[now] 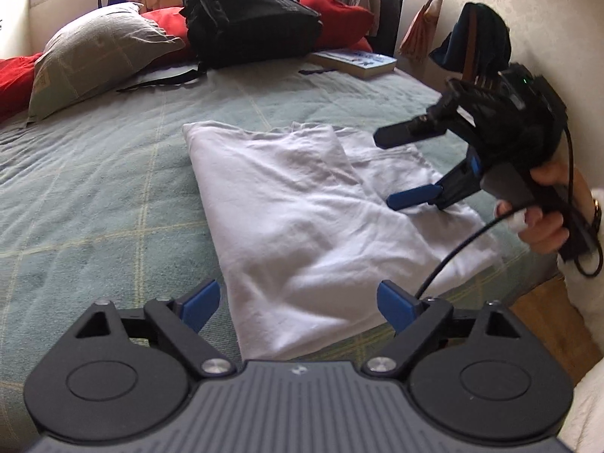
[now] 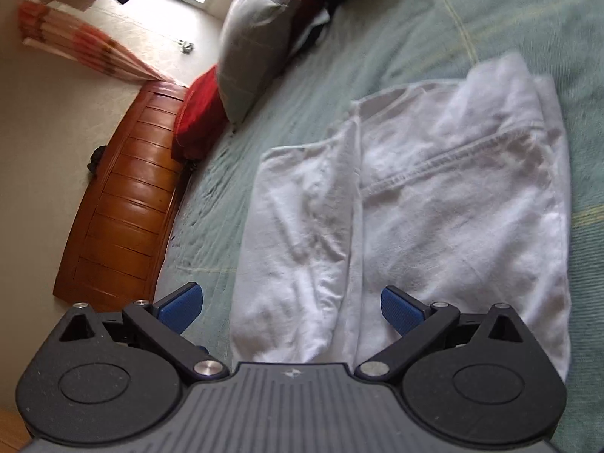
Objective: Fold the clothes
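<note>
A white garment (image 1: 302, 207) lies folded lengthwise on the green bedspread (image 1: 94, 188); in the right wrist view the same white garment (image 2: 434, 207) shows a stitched hem across it. My left gripper (image 1: 298, 302) is open over the garment's near end, with nothing between its blue pads. My right gripper (image 1: 385, 168), held by a hand (image 1: 543, 222), is open at the garment's right side, its lower finger (image 1: 413, 196) low over the cloth. From its own camera the right gripper (image 2: 290, 309) stands open above the garment's near edge.
A black backpack (image 1: 249, 15), a grey pillow (image 1: 98, 53), red cushions (image 1: 339, 15) and a book (image 1: 355, 62) sit at the far side of the bed. A wooden bed frame (image 2: 124, 207) runs along the wall. A cable (image 1: 472, 241) hangs from the right gripper.
</note>
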A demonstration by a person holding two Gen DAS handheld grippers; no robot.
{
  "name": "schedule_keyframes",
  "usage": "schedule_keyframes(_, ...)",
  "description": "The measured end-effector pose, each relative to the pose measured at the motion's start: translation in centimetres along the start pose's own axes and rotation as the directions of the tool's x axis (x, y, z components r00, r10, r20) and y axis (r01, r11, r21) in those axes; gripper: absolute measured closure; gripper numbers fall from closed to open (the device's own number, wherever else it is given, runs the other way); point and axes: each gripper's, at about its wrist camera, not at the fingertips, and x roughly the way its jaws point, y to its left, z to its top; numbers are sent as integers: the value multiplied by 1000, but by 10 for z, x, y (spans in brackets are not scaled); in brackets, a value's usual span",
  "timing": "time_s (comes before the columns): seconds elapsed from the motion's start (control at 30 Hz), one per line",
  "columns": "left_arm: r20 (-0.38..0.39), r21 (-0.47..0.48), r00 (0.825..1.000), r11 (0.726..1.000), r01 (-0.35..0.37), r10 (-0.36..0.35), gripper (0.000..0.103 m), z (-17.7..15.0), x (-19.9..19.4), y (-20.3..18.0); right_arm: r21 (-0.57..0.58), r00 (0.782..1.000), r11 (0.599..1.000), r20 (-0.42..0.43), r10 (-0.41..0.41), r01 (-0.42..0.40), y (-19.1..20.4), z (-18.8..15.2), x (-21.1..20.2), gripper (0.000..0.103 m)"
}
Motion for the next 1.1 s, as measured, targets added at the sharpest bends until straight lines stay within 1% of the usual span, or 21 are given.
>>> schedule_keyframes(0.1,5,-5,1000,1000,-15,15,13,3,1,5,20,999,1000,-37,-2,2,-6,11,14,0)
schedule_keyframes(0.2,23,-26,1000,1000,-13,14,13,6,0,13,10,998,1000,-58,-2,3,-3,21,27,0)
schedule_keyframes(0.27,35,-40,999,999,-7,8,13,7,1,19,-2,998,1000,-63,-2,2,-2,28,36,0)
schedule_keyframes(0.37,32,-63,999,998,-5,7,13,7,4,26,-14,998,1000,-64,-1,0,1,37,46,0)
schedule_keyframes(0.47,22,-85,1000,996,-10,12,13,8,7,32,-11,998,1000,-69,-12,11,4,36,48,0)
schedule_keyframes(0.57,33,-89,999,996,9,-6,12,10,4,37,-11,993,1000,-115,-5,4,12,20,43,0)
schedule_keyframes(0.67,48,-96,998,995,36,-32,11,14,2,42,-27,993,1000,-117,3,-6,9,12,43,0)
schedule_keyframes(0.73,55,-100,998,994,47,-42,11,16,2,44,-8,994,1000,-104,20,-21,7,21,50,0)
schedule_keyframes(0.8,56,-105,997,993,50,-44,11,15,3,45,-14,995,1000,-93,24,-26,9,30,58,0)
schedule_keyframes(0.9,57,-117,997,992,50,-44,11,12,3,48,-20,996,1000,-91,15,-17,14,29,59,0)
schedule_keyframes(0.97,58,-130,997,990,50,-42,11,12,2,52,-8,996,1000,-89,21,-22,14,21,55,0)
schedule_keyframes(1.03,66,-135,997,989,52,-43,11,12,1,54,-8,998,1000,-60,29,-29,12,10,49,0)
schedule_keyframes(1.1,73,-138,996,988,65,-55,11,13,1,57,-11,999,1000,-34,29,-29,7,8,49,2)
